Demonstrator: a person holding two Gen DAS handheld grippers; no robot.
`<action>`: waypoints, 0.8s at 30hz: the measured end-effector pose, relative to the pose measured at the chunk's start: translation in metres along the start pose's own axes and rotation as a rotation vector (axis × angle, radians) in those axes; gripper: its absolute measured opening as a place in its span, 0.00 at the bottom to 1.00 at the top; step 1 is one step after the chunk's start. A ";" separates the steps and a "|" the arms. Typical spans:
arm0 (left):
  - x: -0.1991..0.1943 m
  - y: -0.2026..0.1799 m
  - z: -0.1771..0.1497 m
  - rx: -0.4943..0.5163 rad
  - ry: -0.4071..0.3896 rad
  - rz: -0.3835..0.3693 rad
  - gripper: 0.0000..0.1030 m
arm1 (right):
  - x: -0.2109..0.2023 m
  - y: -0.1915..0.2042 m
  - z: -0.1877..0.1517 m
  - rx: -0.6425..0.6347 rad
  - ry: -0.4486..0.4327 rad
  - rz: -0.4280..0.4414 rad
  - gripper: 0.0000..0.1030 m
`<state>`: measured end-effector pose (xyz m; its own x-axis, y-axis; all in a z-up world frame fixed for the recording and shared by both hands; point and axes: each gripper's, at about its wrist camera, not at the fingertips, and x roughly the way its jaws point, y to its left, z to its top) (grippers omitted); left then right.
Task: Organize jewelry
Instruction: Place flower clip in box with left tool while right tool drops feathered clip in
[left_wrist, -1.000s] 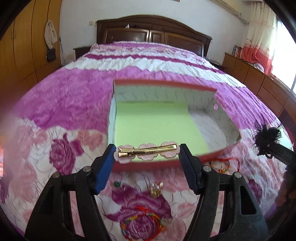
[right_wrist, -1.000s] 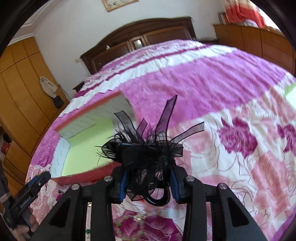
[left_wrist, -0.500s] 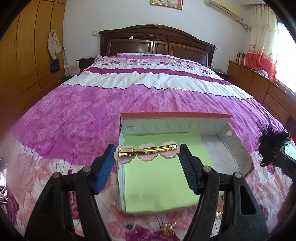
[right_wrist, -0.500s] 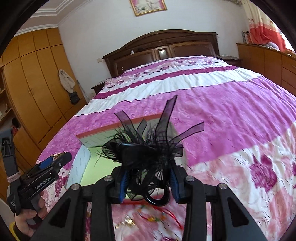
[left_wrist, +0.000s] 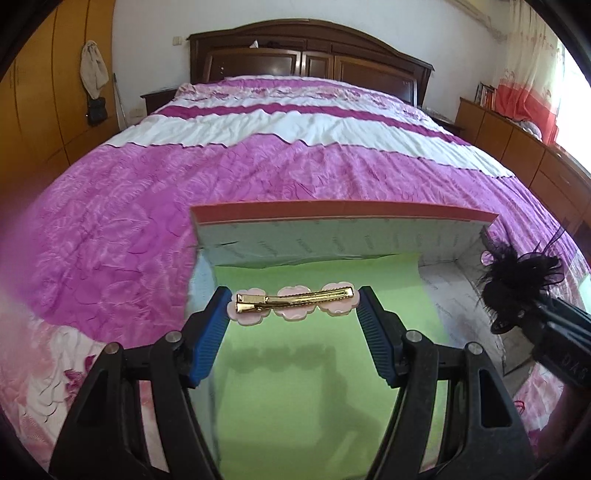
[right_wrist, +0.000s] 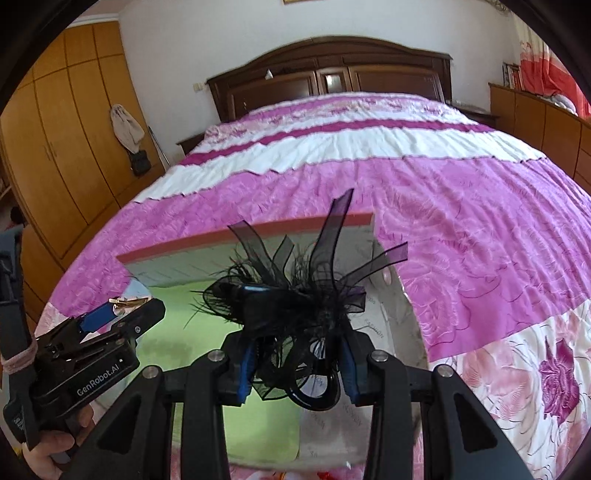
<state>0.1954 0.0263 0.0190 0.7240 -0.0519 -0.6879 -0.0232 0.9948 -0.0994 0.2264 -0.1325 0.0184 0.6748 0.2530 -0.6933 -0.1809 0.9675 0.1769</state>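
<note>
My left gripper (left_wrist: 293, 308) is shut on a gold hair clip with pink flowers (left_wrist: 295, 302), held crosswise above the green floor of an open box (left_wrist: 332, 387) with an orange rim. My right gripper (right_wrist: 297, 354) is shut on a black feather and ribbon hair piece (right_wrist: 291, 291), held over the right part of the same box (right_wrist: 258, 236). The right gripper also shows at the right edge of the left wrist view (left_wrist: 517, 280). The left gripper shows at lower left in the right wrist view (right_wrist: 122, 317).
The box sits on a bed with a pink and purple floral quilt (left_wrist: 258, 166). A dark wooden headboard (left_wrist: 306, 51) stands at the far end. Orange wardrobes (right_wrist: 62, 155) line the left wall, low cabinets (left_wrist: 517, 136) the right.
Both grippers have moved forward over the box with their items. The loose jewelry on the quilt in front of the box has dropped out of the left wrist view.
</note>
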 end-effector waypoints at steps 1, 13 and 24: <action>0.004 -0.002 0.001 0.007 0.007 0.002 0.60 | 0.003 0.000 0.000 0.004 0.009 -0.005 0.39; 0.039 -0.008 0.000 0.133 0.127 0.081 0.60 | 0.054 -0.009 0.001 0.025 0.172 -0.048 0.39; 0.041 -0.014 -0.001 0.169 0.151 0.074 0.66 | 0.057 -0.011 0.004 0.031 0.193 -0.030 0.46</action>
<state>0.2246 0.0103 -0.0089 0.6128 0.0214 -0.7900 0.0532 0.9963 0.0682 0.2700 -0.1287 -0.0200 0.5294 0.2210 -0.8191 -0.1383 0.9750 0.1737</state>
